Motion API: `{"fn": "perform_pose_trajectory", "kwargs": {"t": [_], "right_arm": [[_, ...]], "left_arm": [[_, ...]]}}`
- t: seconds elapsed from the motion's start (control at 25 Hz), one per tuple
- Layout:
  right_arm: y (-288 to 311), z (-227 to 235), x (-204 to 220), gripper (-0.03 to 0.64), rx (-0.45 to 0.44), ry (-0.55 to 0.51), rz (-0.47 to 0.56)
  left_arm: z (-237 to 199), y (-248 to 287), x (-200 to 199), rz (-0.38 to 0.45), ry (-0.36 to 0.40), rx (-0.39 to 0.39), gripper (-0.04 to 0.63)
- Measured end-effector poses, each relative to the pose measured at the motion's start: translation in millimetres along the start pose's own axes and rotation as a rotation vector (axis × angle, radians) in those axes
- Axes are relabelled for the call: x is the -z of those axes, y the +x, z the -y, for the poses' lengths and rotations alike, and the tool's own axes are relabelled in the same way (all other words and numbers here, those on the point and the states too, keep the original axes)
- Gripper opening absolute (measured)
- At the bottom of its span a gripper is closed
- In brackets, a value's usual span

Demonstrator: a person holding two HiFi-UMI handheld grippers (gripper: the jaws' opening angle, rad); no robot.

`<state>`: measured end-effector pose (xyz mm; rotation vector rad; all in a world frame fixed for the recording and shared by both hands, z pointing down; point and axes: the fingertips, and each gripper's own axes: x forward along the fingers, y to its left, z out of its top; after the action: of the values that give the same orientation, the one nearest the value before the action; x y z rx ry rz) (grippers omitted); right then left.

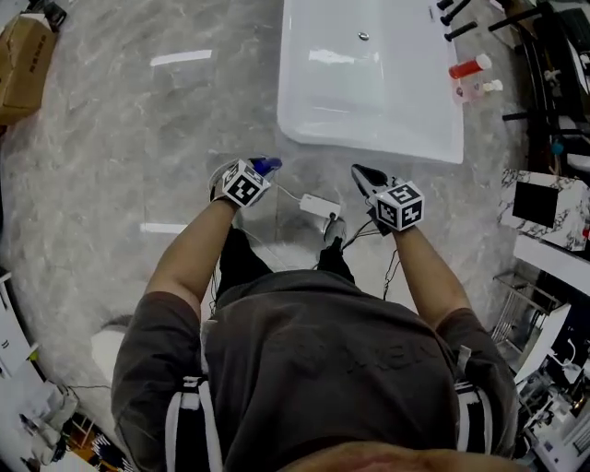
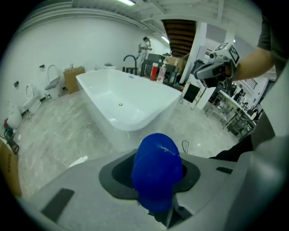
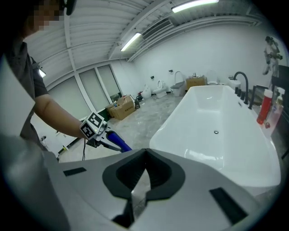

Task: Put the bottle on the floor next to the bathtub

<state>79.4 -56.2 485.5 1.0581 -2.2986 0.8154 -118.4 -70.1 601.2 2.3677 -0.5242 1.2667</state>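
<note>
A blue bottle sits between the jaws of my left gripper, which is shut on it; its blue end points toward the tub. The white bathtub stands just ahead on the marble floor. My right gripper hovers to the right of the left one, near the tub's front edge. Its jaws are shut with nothing in them. The right gripper view catches the left gripper holding the blue bottle beside the bathtub.
A red bottle and a pale one stand on the ledge right of the tub, by black taps. A white box with cables lies on the floor between my grippers. A cardboard box is far left; shelving crowds the right.
</note>
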Motion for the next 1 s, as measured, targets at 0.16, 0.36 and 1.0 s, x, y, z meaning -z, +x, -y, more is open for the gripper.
{"fn": "perform_pose_trajectory", "kwargs": {"t": [0.16,0.36,1.0], "right_arm": [[39,11,40,-0.008,-0.008,-0.009,-0.038],[96,16,102,-0.008,-0.042,-0.017,-0.073],[238,77,282,-0.008,-0.063,-0.016,-0.105]], "left_arm": [[1,68,33,-0.049,0.022,0.017,0.140],[-8,149,83,-0.124,0.096,0.017,0.140],[-68,375,203,-0.227,0.209,-0.036,0.140]]}}
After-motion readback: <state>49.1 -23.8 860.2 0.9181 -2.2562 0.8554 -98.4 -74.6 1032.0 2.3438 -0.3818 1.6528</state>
